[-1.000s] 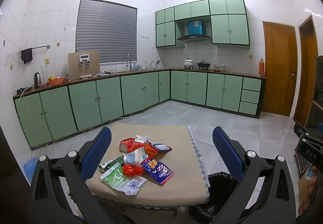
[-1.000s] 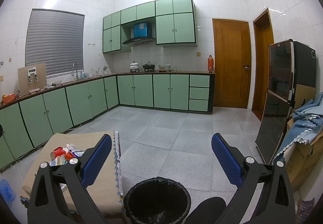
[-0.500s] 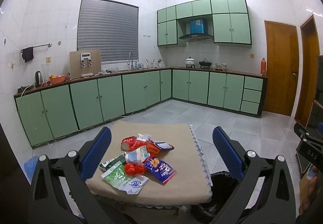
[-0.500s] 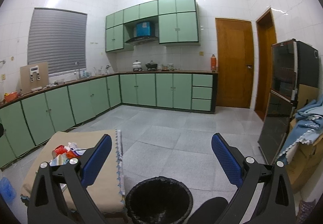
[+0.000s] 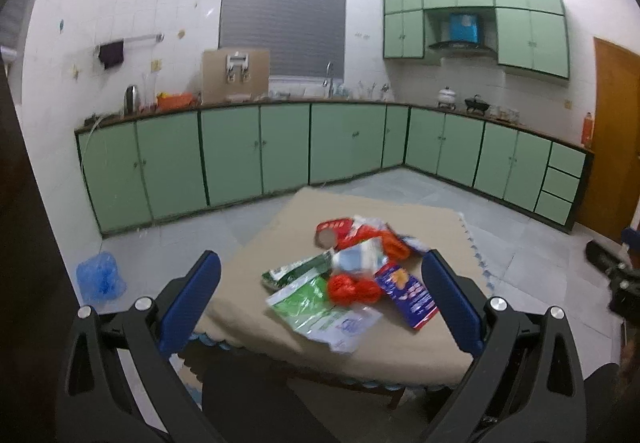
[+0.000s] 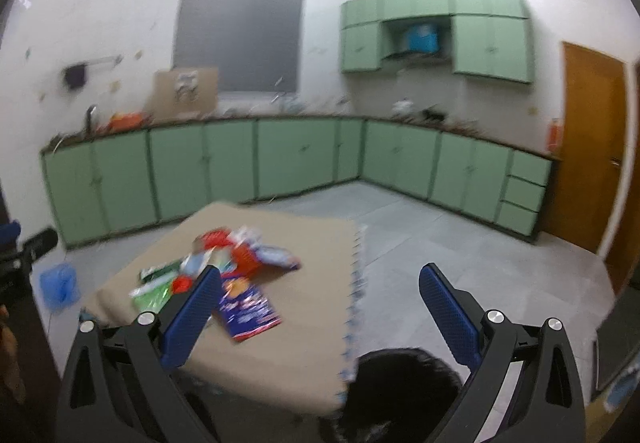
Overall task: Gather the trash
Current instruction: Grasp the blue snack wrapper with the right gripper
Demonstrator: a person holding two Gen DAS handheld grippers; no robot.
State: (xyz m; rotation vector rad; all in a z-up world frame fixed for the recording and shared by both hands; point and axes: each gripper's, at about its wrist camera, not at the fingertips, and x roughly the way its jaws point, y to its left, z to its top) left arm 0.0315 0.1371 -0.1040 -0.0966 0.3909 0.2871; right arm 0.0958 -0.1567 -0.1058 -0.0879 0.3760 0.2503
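Left wrist view, left to right: crumpled blue plastic bag [image 5: 98,276] on the floor at lower left. Left gripper [image 5: 320,297] at the bottom, jaws spread wide, nothing between them. Framed between the blue pads [image 5: 191,301]: the trash pile [image 5: 352,275] just right of frame centre, on the tan-covered table [image 5: 280,243]. In the pile: green-and-white wrapper [image 5: 320,305] nearest the camera, red mesh ball [image 5: 352,289] beside it, blue snack packet [image 5: 410,297] on the right, red can-like item [image 5: 330,233] at the back. Green base cabinets [image 5: 256,155] run across mid-frame, wooden door [image 5: 616,139] at the right edge.

Right wrist view, blurred: same table [image 6: 260,343] sits left of centre, trash pile [image 6: 224,263] at centre-left, partly behind the left pad [image 6: 192,315]. Blue snack packet [image 6: 248,307] lies just right of that pad. Right gripper [image 6: 320,315] wide open, holding nothing. Black trash bin [image 6: 400,387] at bottom centre, just beside the table's right edge, between the jaws.
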